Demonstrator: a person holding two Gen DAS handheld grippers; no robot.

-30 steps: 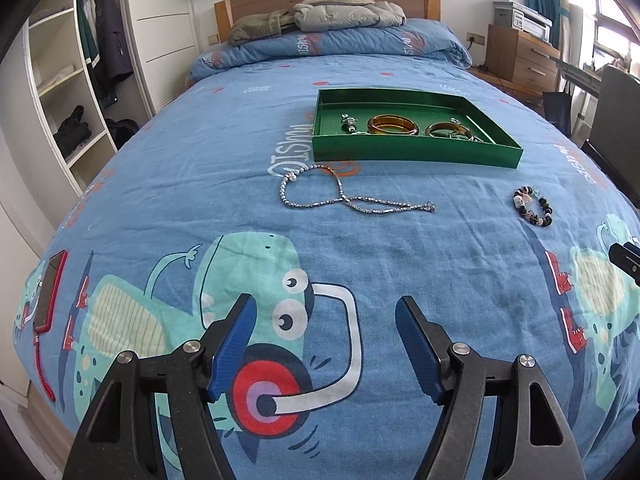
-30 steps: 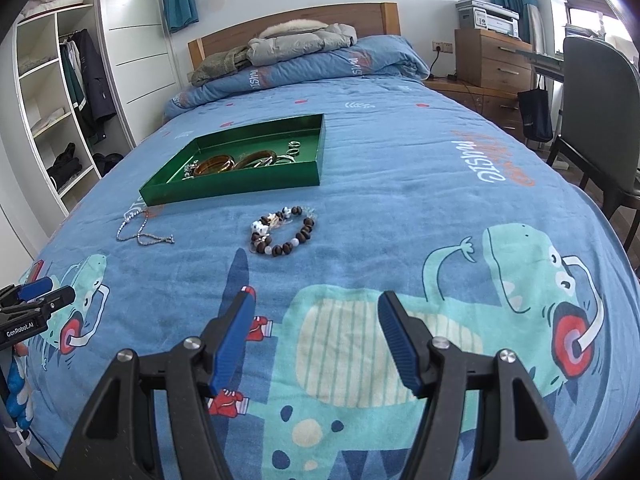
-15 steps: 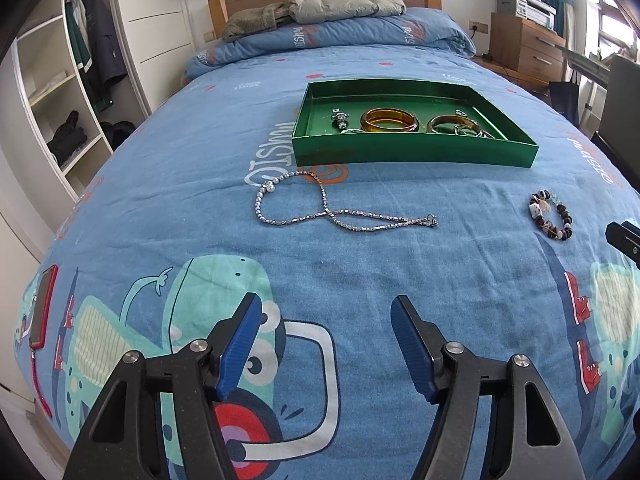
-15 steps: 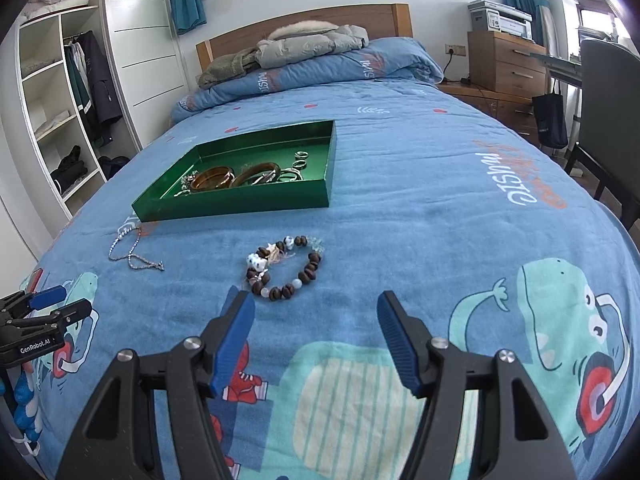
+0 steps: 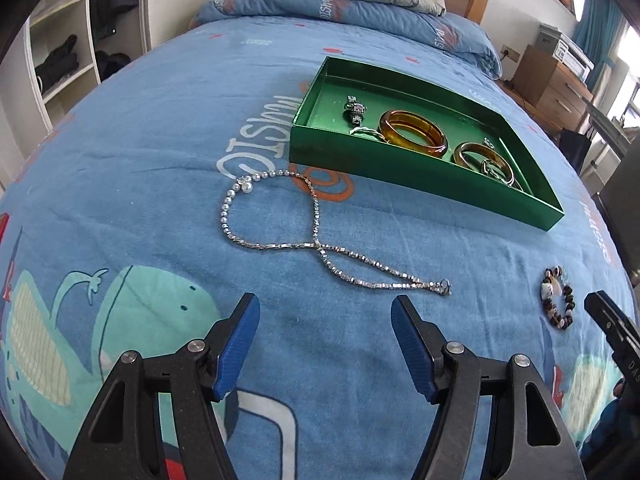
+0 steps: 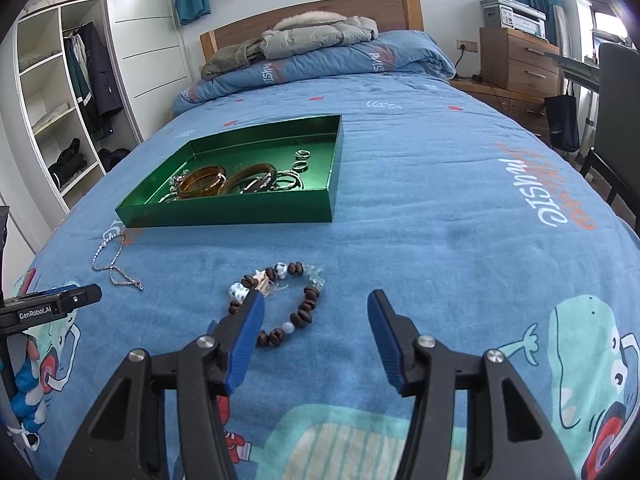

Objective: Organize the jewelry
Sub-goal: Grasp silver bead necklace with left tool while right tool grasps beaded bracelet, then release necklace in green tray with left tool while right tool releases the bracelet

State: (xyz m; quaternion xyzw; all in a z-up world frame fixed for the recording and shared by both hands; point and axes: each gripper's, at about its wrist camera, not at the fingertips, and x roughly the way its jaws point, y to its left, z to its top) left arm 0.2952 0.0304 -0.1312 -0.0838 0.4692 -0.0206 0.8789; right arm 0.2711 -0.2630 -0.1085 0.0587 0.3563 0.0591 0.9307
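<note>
A silver chain necklace point(image 5: 280, 246) lies looped on the blue bedspread, just ahead of my left gripper point(image 5: 324, 304), which is open and empty. A brown and white bead bracelet point(image 6: 304, 312) lies right at the tips of my right gripper point(image 6: 316, 296). Its jaws are closing; the left finger covers the bracelet's left side, part of the loop shows between the fingers, and no pad presses on it. Beyond both sits a green tray point(image 5: 400, 172) holding amber bangles point(image 5: 412, 132), rings and a small silver piece. The tray point(image 6: 240, 214) and necklace point(image 6: 116, 268) also show in the right wrist view.
A folded quilt and jackets point(image 6: 312, 36) lie by the wooden headboard. Open wardrobe shelves point(image 6: 52, 100) stand to the left. To the right stand a wooden dresser point(image 6: 516, 60) with a printer on it and a dark chair point(image 6: 616, 92). The bedspread falls away at both sides.
Both grippers moved forward and lower toward the jewelry. The necklace now lies close ahead of the left fingers and the bracelet at the right fingertips. The right jaws narrowed; the left view rolled.
</note>
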